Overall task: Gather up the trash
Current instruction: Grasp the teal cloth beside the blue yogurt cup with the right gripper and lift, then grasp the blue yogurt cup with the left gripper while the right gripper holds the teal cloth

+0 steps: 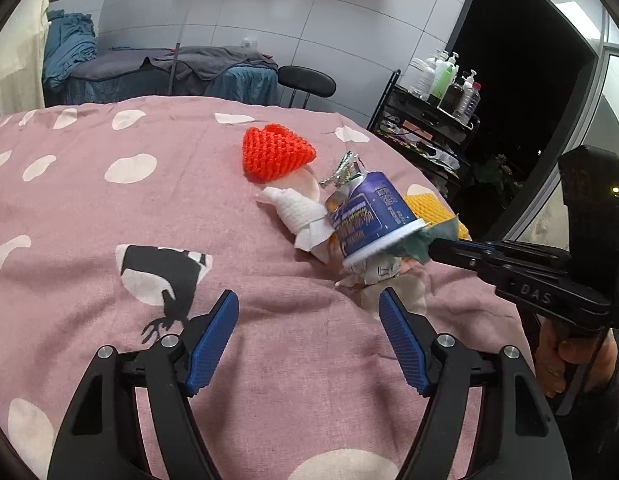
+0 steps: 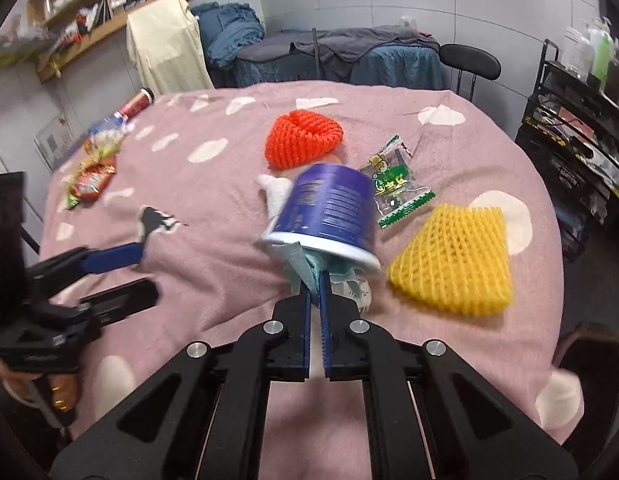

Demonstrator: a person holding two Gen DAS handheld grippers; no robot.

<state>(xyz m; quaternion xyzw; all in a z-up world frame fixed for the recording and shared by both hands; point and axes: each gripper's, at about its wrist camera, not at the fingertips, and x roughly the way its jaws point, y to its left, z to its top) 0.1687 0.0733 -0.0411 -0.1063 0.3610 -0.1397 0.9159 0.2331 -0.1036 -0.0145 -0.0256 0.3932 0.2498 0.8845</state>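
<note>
**Trash collection on a pink spotted bedspread: one claw empty, the other clamped at the mouth of a paper cup.**

From left to right: snack wrappers [image 2: 91,178] lie well apart near the far left edge of the bedspread [image 1: 89,220]; the left gripper [image 1: 309,336] hovers with its jaws spread and nothing between them; an orange foam net [image 2: 303,140] and a crumpled white tissue [image 1: 299,210] sit mid-bed; the blue cup [image 2: 329,210], tipped with its base raised, is pinched at its rim together with a teal scrap [image 2: 309,270] by the closed right gripper [image 2: 317,284]; a green sachet [image 2: 395,186] and a yellow foam net [image 2: 455,260] lie just beside it. The cup is probably light and thin-walled, so it crushes easily; the stiffer rolled rim is the sound place to grip. The nets and tissue are soft and should compress under the pads.
</note>
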